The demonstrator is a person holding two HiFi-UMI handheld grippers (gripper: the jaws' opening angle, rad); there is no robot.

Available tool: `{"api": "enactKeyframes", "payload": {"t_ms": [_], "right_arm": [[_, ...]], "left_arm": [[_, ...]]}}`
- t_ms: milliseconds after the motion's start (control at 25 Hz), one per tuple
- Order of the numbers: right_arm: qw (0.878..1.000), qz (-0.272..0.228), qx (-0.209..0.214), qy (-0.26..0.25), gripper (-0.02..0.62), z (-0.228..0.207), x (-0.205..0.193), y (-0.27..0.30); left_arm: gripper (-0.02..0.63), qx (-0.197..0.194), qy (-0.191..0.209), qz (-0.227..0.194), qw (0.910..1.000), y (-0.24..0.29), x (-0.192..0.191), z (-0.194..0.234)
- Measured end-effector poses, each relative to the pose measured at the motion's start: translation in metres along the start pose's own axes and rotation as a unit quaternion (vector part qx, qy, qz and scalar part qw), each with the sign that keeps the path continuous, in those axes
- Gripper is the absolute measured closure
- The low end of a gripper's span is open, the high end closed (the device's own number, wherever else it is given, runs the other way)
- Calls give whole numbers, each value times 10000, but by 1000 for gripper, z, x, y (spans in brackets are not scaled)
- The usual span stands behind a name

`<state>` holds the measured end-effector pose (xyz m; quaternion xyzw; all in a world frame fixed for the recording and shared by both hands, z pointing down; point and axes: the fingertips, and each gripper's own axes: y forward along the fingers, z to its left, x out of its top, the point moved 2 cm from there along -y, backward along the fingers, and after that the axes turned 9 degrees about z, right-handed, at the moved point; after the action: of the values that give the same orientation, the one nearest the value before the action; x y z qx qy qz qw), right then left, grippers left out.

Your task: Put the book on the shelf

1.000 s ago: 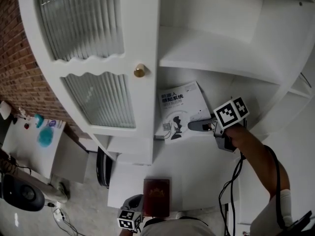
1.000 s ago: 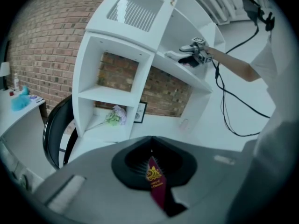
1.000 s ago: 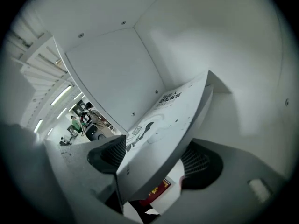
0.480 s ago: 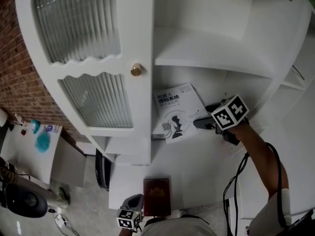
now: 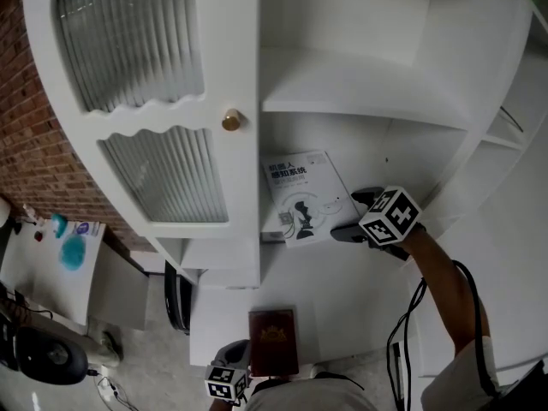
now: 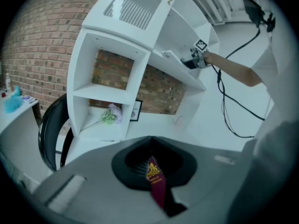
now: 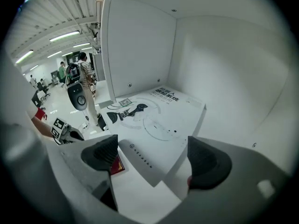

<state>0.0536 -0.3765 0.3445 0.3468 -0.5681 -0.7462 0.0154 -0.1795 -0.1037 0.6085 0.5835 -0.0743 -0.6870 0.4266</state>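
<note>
The left gripper (image 6: 152, 164) has its fingers pressed together on a thin maroon book (image 6: 158, 190), pinched edge-on low in front of the cabinet; to the right, the white book (image 7: 154, 120) lies flat on the shelf (image 5: 325, 272). The right gripper (image 7: 156, 160) has just been opening; its fingers (image 7: 100, 153) stand spread wide either side of the book's near corner, pads clear of it.
</note>
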Motion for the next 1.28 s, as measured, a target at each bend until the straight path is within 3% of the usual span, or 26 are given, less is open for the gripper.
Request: {"api": "enactKeyframes", "payload": {"t_ms": [240, 720, 960, 1120, 1280], "right_arm": [[9972, -445, 515, 301, 127, 16, 10, 9], [9937, -914, 641, 31, 133, 47, 37, 20], [9840, -1748, 84, 335, 135, 51, 28, -17], [9799, -1949, -135, 407, 230, 76, -14, -42], [9723, -2194, -166, 785, 386, 102, -60, -57]], "left_arm": [[600, 15, -30, 168, 9999, -6, -9, 3], [600, 7, 92, 193, 9998, -21, -17, 0], [600, -78, 186, 120, 9997, -24, -22, -6], [600, -123, 256, 12, 9996, -29, -9, -18], [600, -75, 277, -587, 9979, -38, 23, -25]]}}
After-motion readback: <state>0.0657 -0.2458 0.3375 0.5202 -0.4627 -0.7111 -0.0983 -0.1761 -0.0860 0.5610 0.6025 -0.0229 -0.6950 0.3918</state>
